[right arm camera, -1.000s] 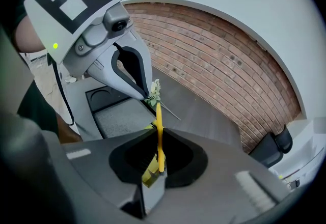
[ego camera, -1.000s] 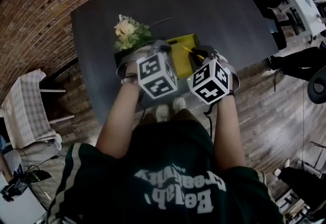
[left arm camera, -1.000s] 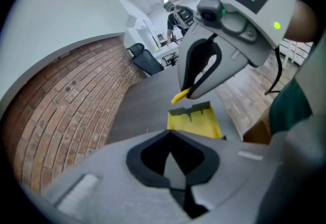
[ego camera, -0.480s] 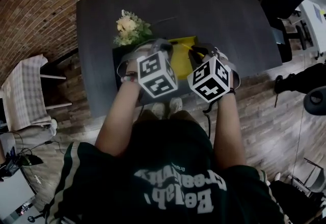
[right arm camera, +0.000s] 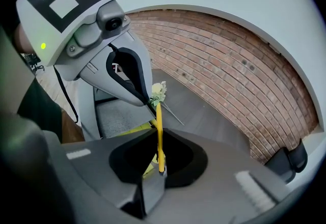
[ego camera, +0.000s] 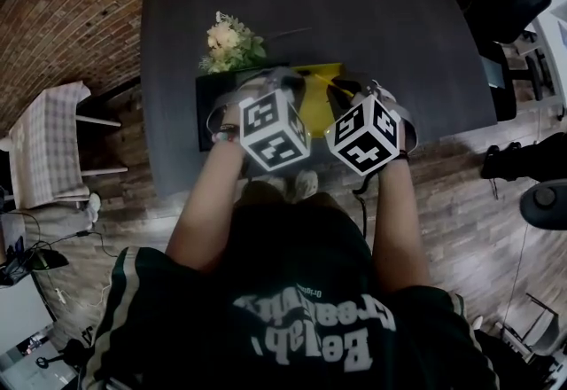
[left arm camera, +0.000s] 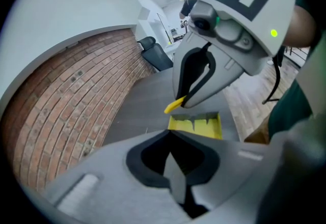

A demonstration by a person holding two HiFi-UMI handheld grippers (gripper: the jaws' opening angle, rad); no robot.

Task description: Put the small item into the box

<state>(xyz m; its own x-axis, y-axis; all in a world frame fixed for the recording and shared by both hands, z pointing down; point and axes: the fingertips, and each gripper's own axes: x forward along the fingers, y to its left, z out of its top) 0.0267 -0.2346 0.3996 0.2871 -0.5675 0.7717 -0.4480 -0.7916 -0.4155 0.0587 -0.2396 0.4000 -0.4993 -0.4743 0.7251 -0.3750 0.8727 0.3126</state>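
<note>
Right gripper (right arm camera: pixel 155 173): you have its jaws pinched nearly together on 1 end of a yellow pencil (right arm camera: pixel 159 134). The rest of the shaft sticks straight out ahead of the jaws.

Left gripper (left arm camera: pixel 174 177): its jaws are together with nothing between them. It sits just beside the right gripper, both at the near side of the box (left arm camera: pixel 196 126).

Box: shallow, dark outside with a yellow inside, and open at the top. It lies on the dark table (ego camera: pixel 372 16) close to your edge.

Pencil against the box: from the left gripper view its free tip pokes out over the box's far rim. Whether it touches the box can't be told.

Flower bunch (ego camera: pixel 232 41): on the table just beyond the box's far left corner.
</note>
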